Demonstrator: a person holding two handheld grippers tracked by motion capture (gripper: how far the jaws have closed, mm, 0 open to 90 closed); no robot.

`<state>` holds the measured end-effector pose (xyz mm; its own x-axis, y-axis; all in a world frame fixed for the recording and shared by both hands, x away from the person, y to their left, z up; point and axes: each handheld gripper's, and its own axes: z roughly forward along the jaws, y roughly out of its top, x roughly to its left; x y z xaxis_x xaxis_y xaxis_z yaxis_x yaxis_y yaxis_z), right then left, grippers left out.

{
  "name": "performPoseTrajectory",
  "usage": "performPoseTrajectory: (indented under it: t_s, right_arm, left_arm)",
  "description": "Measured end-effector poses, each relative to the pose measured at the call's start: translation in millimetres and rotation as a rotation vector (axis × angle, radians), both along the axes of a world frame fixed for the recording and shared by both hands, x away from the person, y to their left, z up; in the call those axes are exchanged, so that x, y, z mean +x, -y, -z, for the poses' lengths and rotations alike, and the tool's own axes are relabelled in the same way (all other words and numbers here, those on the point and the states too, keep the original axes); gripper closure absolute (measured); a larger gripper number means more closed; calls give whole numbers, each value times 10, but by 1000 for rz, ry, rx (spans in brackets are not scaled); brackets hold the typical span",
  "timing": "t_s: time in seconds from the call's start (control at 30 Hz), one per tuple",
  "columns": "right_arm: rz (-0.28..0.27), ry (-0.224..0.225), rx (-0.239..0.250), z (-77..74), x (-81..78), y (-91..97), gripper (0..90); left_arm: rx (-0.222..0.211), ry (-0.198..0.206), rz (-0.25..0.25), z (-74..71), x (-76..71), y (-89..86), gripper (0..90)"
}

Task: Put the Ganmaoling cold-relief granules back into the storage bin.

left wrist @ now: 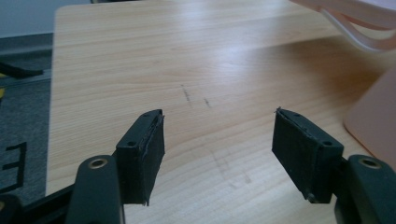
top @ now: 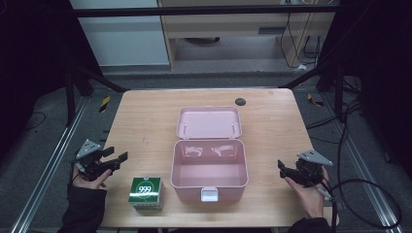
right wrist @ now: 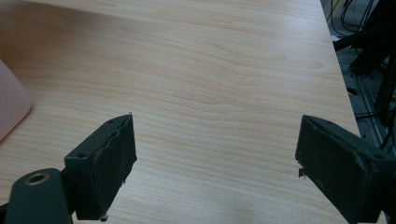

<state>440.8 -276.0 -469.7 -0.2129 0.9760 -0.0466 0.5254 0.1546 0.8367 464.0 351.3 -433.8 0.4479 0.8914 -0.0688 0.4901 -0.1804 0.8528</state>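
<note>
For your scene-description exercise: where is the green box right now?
In the high view the green box stands near the table's front edge, left of the open pink case and just right of the left gripper.

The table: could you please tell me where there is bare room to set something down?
Free patches on the table: left of the pink box, behind the green box, and right of the pink box up to the edge. Crowded: the middle and the front left corner.

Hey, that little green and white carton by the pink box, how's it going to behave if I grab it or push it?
The green and white carton looks like thin card, so it is probably light and may dent under a hard squeeze. It lies flat and low on the wooden table, so a push should slide it, not tip or roll it.
</note>
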Motion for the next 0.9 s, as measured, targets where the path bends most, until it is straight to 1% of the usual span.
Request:
performPoseTrajectory:
  t_s: [0.03,0.07,0.1,0.13,0.17,0.23,0.3,0.4,0.47,0.5,0.57,0.63,0.67,0.7,0.77,0.8,0.83,0.87,0.9]
  right_arm:
    - [-4,5,-6,-3,-2,-6,125]
    - [-6,7,-10,-8,-4,-13,125]
    - [-6,7,-10,-8,-4,-13,125]
    - [-11,11,-5,-9,-3,-17,122]
    - [-12,9,3,-8,-2,-17,121]
    - [-11,5,11,-6,-1,-16,121]
    - [-10,1,0,-3,1,-18,121]
    - [-7,-1,2,-9,4,-18,122]
    - [-5,1,4,-10,4,-19,122]
    - [-6,0,7,-7,7,-23,122]
    - [-8,-3,-1,3,13,-27,121]
    - [-10,-6,-3,12,14,-33,120]
    - [-14,-8,-12,25,19,-35,117]
    - [-15,-11,-12,29,20,-35,115]
    - [-17,-11,-15,34,21,-35,114]
    - [-17,-15,-14,41,22,-34,113]
    - [-17,-16,-15,43,21,-33,112]
    - [-17,-16,-15,43,21,-33,112]
    - [-18,-21,-12,51,21,-32,111]
  left_arm:
    - [0,0,0,0,0,0,338]
    - [11,2,30,-43,-5,25,334]
    - [11,2,30,-43,-5,25,334]
    - [30,-5,66,-94,5,52,328]
    - [40,-6,77,-123,11,64,322]
    - [41,-10,106,-179,18,84,310]
    - [58,-9,132,-232,16,98,307]
    - [75,-5,156,-302,18,99,298]
    - [71,-6,164,-323,21,92,296]
    - [73,-15,177,-349,24,80,296]
    - [106,-28,206,-424,13,69,290]
    - [112,-31,215,-443,8,68,282]
    - [123,-34,228,-474,1,70,279]
    - [130,-39,255,-517,-6,75,277]
    - [135,-39,261,-531,-5,79,267]
    - [147,-46,287,-565,0,89,266]
    - [154,-51,300,-581,2,96,264]
    - [154,-51,300,-581,2,96,261]
    - [168,-64,332,-608,8,117,254]
